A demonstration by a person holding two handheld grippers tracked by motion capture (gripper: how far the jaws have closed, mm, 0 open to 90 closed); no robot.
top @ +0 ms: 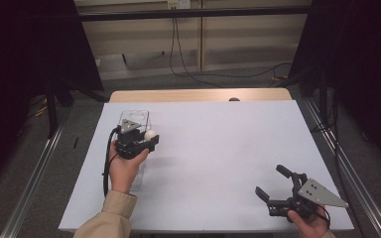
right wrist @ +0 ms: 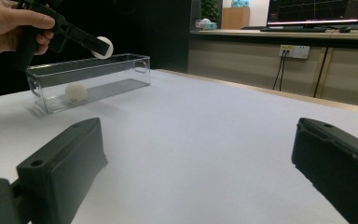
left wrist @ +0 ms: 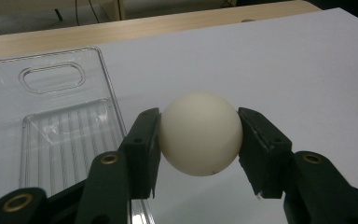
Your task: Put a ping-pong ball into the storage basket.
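A white ball [top: 150, 135] sits between the jaws of my left gripper [top: 148, 138], whose pads [left wrist: 144, 140] press on both sides of the ball [left wrist: 199, 133]. It hangs above the table by the right side of a clear plastic box [top: 138, 115], which is long and open-topped. A second white ball [right wrist: 76, 92] lies on the ribbed floor of the box [right wrist: 121, 63]. My right gripper [top: 270, 179] stands open near the table's front right corner with nothing between its jaws, its tips pointing left toward the box.
A white sheet [top: 218, 148] covers the table, and a wooden strip [top: 198, 95] shows along its far edge with a small dark knob [top: 234, 99] on it. Dark curtains hang at both sides. Cables trail on the floor behind.
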